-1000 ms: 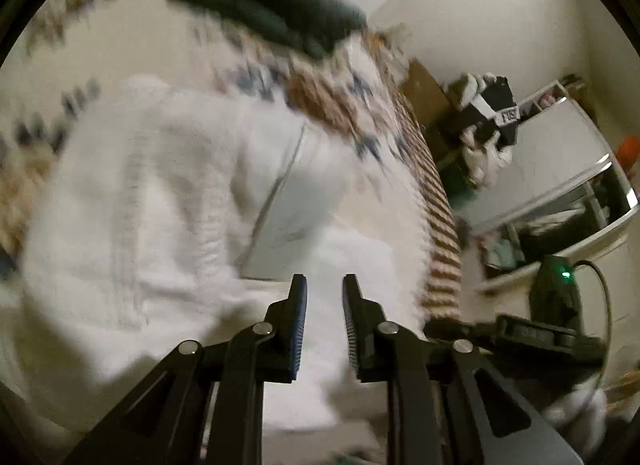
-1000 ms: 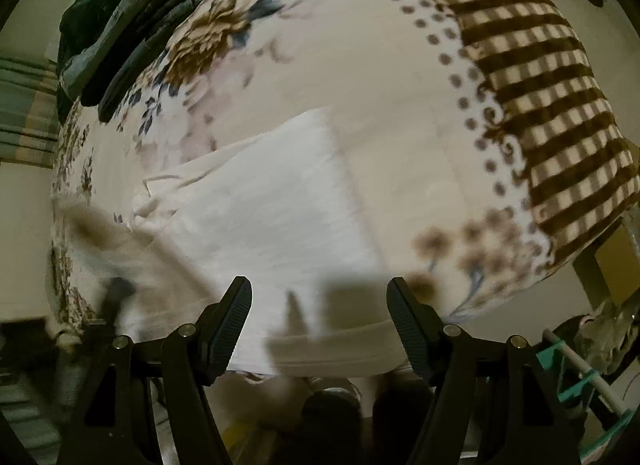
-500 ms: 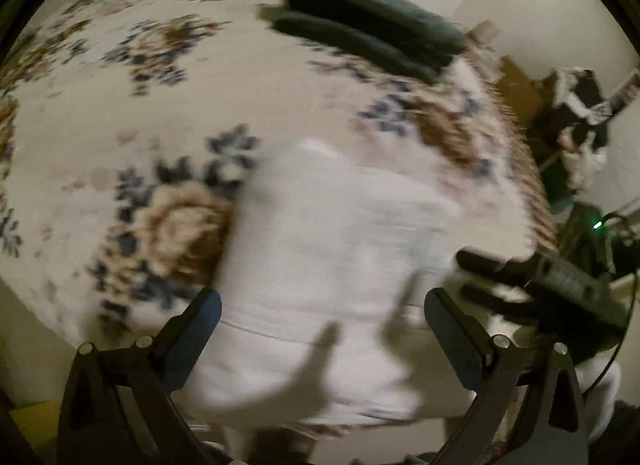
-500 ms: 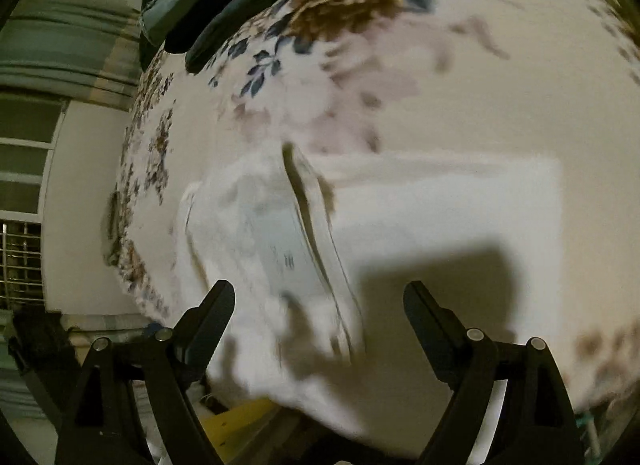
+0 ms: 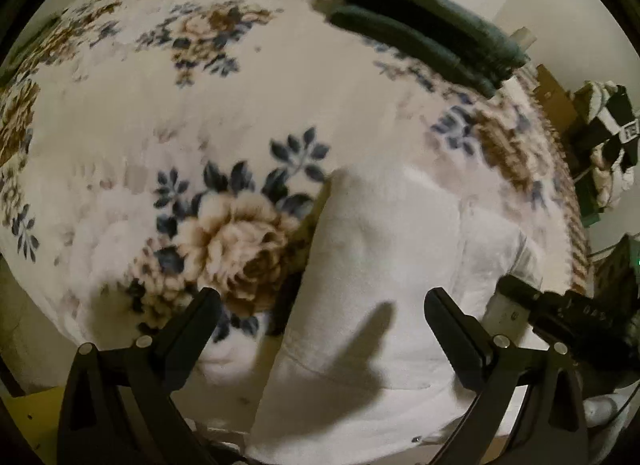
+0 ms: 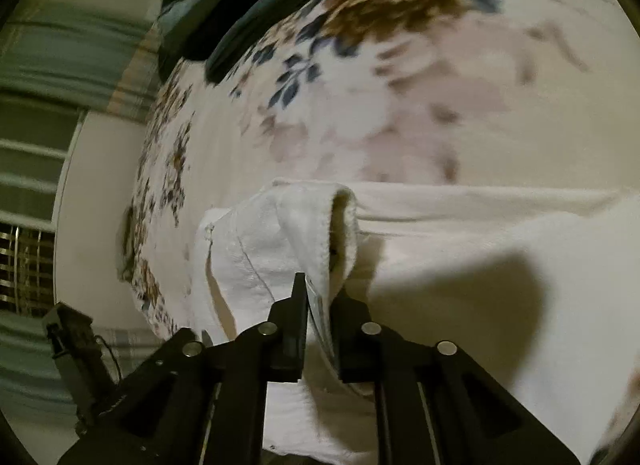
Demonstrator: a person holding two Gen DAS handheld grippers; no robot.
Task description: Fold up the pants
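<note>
I have the white pants (image 5: 384, 265) lying on the floral blanket (image 5: 168, 77), close to its near edge, already gathered into a compact block with at least 1 layer laid over another. From that I judge the fold is well along but not finished: on the right wrist view one end (image 6: 320, 233) stands up loose and open instead of lying flat, so at least 1 more turn-over and a flattening seem left.

My right gripper (image 6: 318, 305) has just been closing, and its 2 fingers now stand nearly together, pinching a raised edge of that loose end between the pads. My left gripper (image 5: 320, 313) hangs over the folded block with its fingers (image 5: 200, 321) spread as wide as they go, nothing between them, casting a shadow on the cloth. On the left wrist view the right gripper (image 5: 560, 309) shows as a dark shape at the block's right side.

Beyond, a stack of dark folded garments (image 5: 420, 33) sits at the far side of the blanket, well apart from the pants.

Much is hard to read. The near edge of the pants drops below both views behind the gripper frames, so I cannot count the layers. Whether the pinched edge is waistband or cuff I cannot tell. The right wrist view is blurred across the blanket, and the room past it is dim clutter.
</note>
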